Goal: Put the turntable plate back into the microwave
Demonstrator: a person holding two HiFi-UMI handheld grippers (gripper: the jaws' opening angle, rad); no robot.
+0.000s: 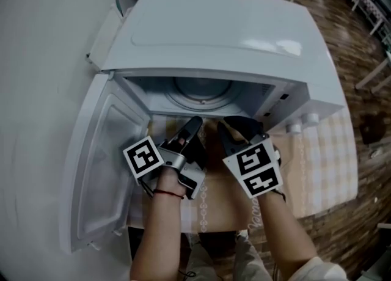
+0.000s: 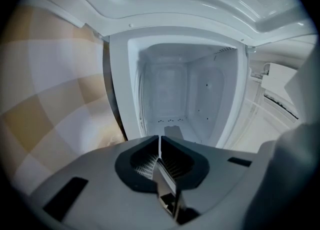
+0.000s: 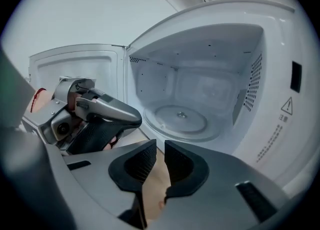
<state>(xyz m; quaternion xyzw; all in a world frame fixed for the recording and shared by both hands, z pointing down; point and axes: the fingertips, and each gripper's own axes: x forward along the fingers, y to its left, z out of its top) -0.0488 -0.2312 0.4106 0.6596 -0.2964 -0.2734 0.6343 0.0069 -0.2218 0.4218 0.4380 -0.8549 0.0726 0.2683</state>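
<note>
A white box-shaped microwave oven (image 1: 226, 35) stands on a beige-and-white checked tablecloth (image 1: 324, 157), with its white door (image 1: 101, 164) swung wide open to the left in the head view. The round clear glass turntable plate (image 3: 180, 119) lies flat on the floor of the oven's cavity, centred there, and neither tool touches it; from the head view only its front arc (image 1: 201, 93) shows under the oven's top edge. Both grey-and-black two-jaw grippers hover just outside the opening, side by side and apart from each other. The left gripper (image 1: 194, 124) points level towards the oven. In its own view its jaws (image 2: 160, 144) stand together, with only a hairline slit between the ribbed pads and nothing caught there. The right gripper (image 1: 229, 124) tilts downwards towards the cavity; its jaws (image 3: 161, 149) stand a narrow gap apart and are empty, with the tablecloth showing through the gap. The right gripper view also catches the left gripper (image 3: 100, 119) to its left, in front of the open door. A thin red band (image 1: 168, 193) circles the person's left wrist.
</note>
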